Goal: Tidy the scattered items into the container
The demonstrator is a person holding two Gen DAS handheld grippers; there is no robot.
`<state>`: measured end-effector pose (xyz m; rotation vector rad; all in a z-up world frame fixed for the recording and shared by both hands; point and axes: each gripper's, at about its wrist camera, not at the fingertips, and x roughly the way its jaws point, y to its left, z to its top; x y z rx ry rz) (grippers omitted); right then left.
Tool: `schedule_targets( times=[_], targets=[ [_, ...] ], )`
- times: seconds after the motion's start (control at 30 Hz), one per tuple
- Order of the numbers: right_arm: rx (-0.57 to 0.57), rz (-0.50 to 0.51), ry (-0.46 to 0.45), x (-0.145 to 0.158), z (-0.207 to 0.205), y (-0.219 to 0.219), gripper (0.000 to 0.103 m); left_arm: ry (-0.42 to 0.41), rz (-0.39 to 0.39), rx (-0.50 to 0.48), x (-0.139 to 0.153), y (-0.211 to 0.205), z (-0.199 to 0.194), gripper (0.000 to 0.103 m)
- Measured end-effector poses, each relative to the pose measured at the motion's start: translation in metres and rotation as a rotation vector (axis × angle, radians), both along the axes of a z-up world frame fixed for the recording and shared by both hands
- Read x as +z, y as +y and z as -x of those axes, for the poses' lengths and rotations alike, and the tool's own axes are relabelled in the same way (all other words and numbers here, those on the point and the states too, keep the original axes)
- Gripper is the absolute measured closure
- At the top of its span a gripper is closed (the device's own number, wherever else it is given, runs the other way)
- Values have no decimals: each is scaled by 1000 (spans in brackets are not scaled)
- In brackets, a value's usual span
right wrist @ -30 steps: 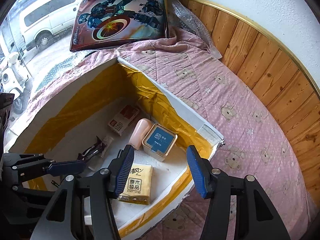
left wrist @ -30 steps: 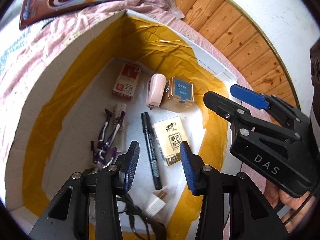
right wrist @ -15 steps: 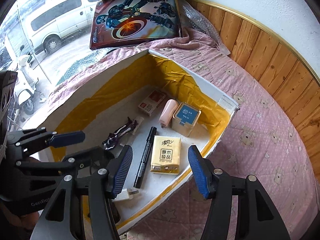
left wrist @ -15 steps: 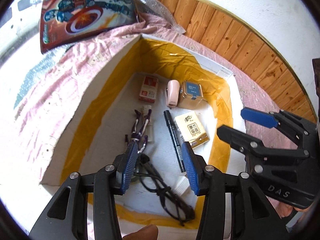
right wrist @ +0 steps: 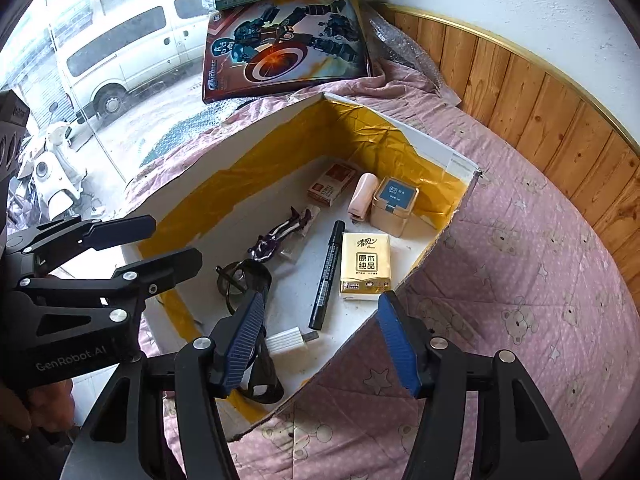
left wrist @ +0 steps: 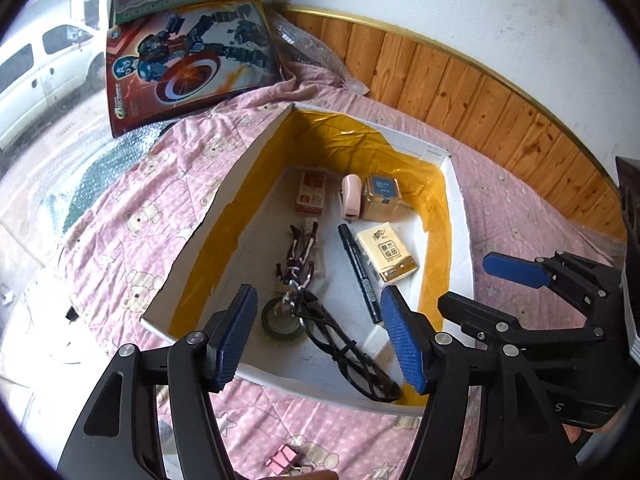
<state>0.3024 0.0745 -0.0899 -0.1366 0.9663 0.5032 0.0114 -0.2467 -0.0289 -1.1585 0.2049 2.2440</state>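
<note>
A: Where were the things for tidying?
B: Most lay already in the container (left wrist: 460, 216), the white box w/ yellow tape inside, on the pink bed cover (left wrist: 132, 216). On its floor: a black marker (left wrist: 360, 272), a tissue pack (left wrist: 386, 254), a small tin (left wrist: 382, 196) touching a pink stapler (left wrist: 351, 196), a red-white box (left wrist: 311, 193), glasses (left wrist: 344, 344) and a tape roll (left wrist: 280, 320)
A: Anything outside?
B: A pink binder clip (left wrist: 282, 460) lay on the cover, just beside the near wall
A: And the grippers?
B: The left gripper (left wrist: 318, 340) hung over the near end of the box, jaws apart and opening, nothing btw them. The right gripper (right wrist: 320, 344) was over the corner, also opening, empty
</note>
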Motion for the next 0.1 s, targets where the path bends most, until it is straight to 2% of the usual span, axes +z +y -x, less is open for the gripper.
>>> schedule_targets(
  times=[0.1],
  targets=[
    [-3, -7, -5, 1, 9, -1, 42, 54, 8, -13, 9, -2, -11, 35]
  ],
)
